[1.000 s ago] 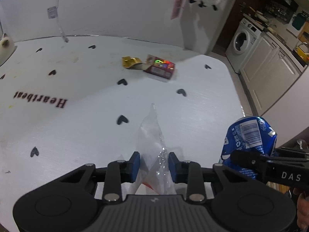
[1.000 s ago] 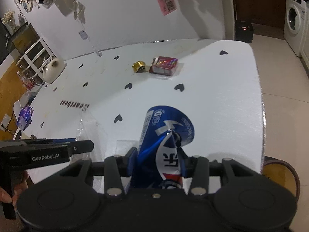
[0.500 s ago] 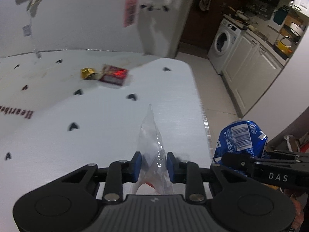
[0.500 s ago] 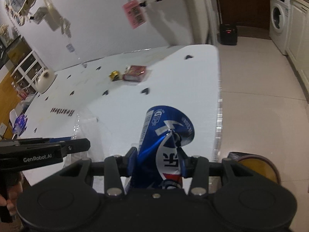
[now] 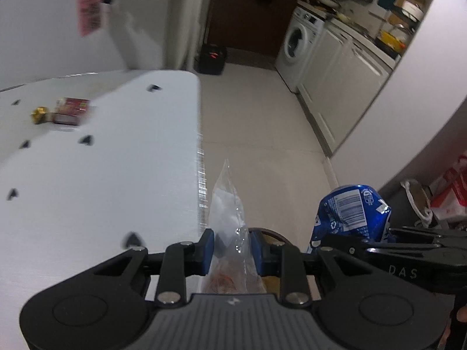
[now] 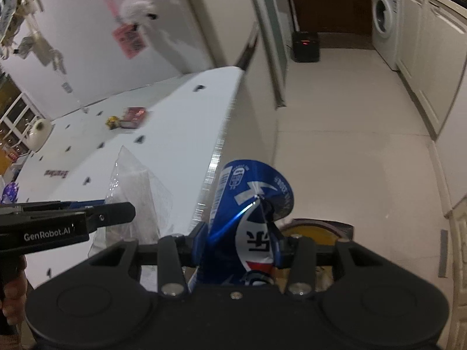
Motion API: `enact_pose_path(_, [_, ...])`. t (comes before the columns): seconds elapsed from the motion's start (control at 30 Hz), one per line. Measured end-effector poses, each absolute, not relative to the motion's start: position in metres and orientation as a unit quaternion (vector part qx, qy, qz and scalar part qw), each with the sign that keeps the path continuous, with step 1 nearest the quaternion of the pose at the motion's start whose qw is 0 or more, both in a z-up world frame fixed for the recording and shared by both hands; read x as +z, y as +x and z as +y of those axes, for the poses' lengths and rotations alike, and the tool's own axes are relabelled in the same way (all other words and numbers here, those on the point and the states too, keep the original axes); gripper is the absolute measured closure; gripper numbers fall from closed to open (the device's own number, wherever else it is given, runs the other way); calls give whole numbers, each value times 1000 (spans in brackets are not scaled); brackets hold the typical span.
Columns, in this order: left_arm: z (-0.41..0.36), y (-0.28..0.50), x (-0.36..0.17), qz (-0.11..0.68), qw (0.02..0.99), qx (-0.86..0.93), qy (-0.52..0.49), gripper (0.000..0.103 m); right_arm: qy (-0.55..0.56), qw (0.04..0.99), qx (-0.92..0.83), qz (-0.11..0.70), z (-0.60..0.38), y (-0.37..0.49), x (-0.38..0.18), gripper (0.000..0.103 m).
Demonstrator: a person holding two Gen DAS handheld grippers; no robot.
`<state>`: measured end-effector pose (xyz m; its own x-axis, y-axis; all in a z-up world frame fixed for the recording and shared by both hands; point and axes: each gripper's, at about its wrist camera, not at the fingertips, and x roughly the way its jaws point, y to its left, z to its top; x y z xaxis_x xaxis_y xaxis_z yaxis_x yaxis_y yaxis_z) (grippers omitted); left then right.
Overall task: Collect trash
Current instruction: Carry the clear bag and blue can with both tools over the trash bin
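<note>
My left gripper (image 5: 232, 246) is shut on a clear plastic bag (image 5: 229, 207) and holds it past the right edge of the white table (image 5: 102, 175). My right gripper (image 6: 236, 242) is shut on a crushed blue can (image 6: 248, 204), which also shows in the left wrist view (image 5: 350, 213). The bag also shows in the right wrist view (image 6: 137, 180), with the left gripper (image 6: 125, 213) at left. A round bin with a yellowish inside (image 6: 318, 233) lies on the floor below both grippers. A red box (image 5: 71, 110) and a gold wrapper (image 5: 39, 114) lie on the far part of the table.
Beige tiled floor (image 5: 262, 122) stretches right of the table. A washing machine (image 5: 294, 46) and white cabinets (image 5: 344, 87) stand at the back right. A small black appliance (image 6: 305, 46) sits on the floor by the wall. Red and white boxes (image 5: 449, 192) sit at far right.
Both grippers have swung right, off the table and over the floor, still holding the bag and the can. The bin below has come more into view.
</note>
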<state>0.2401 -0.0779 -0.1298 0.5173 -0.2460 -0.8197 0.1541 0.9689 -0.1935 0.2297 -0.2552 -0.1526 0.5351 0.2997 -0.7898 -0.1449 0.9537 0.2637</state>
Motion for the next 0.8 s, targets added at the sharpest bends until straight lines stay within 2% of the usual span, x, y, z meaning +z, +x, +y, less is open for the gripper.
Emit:
enact_pose_path(0.37, [-165,275,-196,534,829,-161,-26,74,115,851,86,505,-344,233,-208,58])
enact_pose_path(0.8, [-207,339,-374,646,755,-112,-8,74,162,806,74,564,-382,276,-340,58])
